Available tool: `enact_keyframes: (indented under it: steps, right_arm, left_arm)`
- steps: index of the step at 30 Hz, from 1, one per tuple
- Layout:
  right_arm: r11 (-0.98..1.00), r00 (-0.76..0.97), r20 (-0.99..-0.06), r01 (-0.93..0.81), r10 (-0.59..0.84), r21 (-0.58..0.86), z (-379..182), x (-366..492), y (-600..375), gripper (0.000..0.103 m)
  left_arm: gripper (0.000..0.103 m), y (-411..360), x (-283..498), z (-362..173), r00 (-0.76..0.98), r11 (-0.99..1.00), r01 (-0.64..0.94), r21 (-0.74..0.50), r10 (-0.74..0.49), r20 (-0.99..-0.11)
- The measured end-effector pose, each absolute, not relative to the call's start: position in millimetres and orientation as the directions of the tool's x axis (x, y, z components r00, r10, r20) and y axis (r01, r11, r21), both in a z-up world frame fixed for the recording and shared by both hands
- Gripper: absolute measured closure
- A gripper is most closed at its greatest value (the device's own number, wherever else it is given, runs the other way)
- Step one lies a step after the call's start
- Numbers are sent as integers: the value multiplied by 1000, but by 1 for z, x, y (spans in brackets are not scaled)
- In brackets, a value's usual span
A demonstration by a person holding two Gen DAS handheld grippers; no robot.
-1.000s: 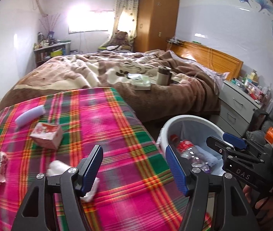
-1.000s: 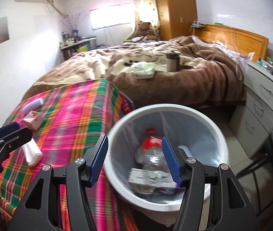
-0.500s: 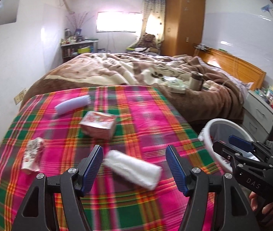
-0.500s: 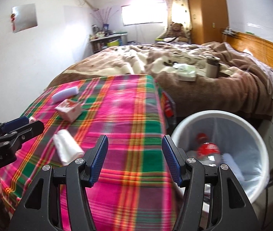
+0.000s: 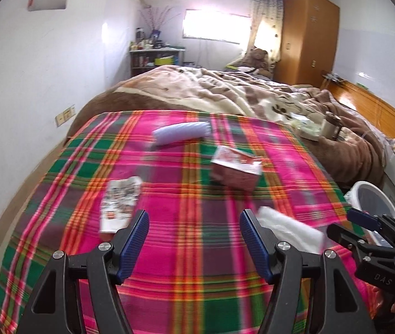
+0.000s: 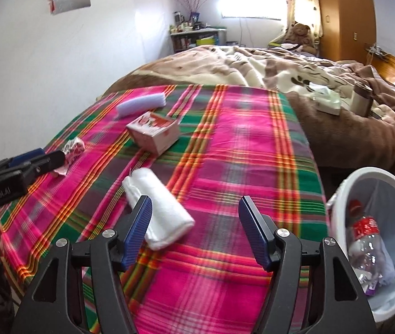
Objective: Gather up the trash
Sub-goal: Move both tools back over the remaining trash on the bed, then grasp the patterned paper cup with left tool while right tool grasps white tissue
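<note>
A: Count on the plaid cloth (image 6: 225,150), left to right?

B: Four loose items were counted. A crumpled printed wrapper (image 5: 121,204) was seen at far left, a lilac foam roll (image 5: 182,133) at the far edge, a red-and-white carton (image 6: 154,132) nearer the middle, and a white wad (image 6: 158,208) closest to the tools. One white bin (image 6: 375,178) was seen off the cloth's right edge, with one clear bottle with a red cap (image 6: 364,246) inside, plus other scraps that could not be made out.

A: Any text?

B: "GenRobot.AI" was read on the left tool's body in the right view, "DAS" on the right tool's body in the left view. The carton's print was too blurred to be read.

A: Tools?

B: Two were counted. The left gripper (image 5: 194,239) was held moderately wide, nothing between the jaws. The right gripper (image 6: 196,226) was caught opening, also nothing gripped.

A: Trash relative to them?

B: In the left view the wrapper was seen just beside the left finger's outer side, and the wad was partly hidden behind the right finger. In the right view the wad's near end was overlapped by the left finger, the rest lying inside the gap; contact could not be told. The carton and roll lay well beyond. The bin was seen to the right of the right gripper.
</note>
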State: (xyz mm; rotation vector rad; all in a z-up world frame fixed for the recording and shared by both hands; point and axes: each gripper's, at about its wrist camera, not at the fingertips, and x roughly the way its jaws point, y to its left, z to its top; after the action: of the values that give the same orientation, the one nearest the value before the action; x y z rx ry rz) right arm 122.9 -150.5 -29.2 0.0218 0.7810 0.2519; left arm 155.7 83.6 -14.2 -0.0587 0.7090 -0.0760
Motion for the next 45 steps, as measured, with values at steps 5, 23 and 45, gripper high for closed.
enact_keyframes:
  steps: [5, 23, 45]
  right_arm:
    - [961, 629, -733, -249, 258, 124, -38, 131, -135, 37]
    - [954, 557, -801, -296, 218, 54, -49, 141, -107, 27]
    - [961, 546, -810, -265, 217, 78, -51, 151, -111, 40]
  left_arm:
    - [36, 111, 166, -24, 742, 998, -3, -61, -39, -669]
    - [36, 160, 211, -60, 643, 991, -79, -104, -29, -765]
    - [59, 156, 234, -68, 625, 992, -71, -103, -36, -780]
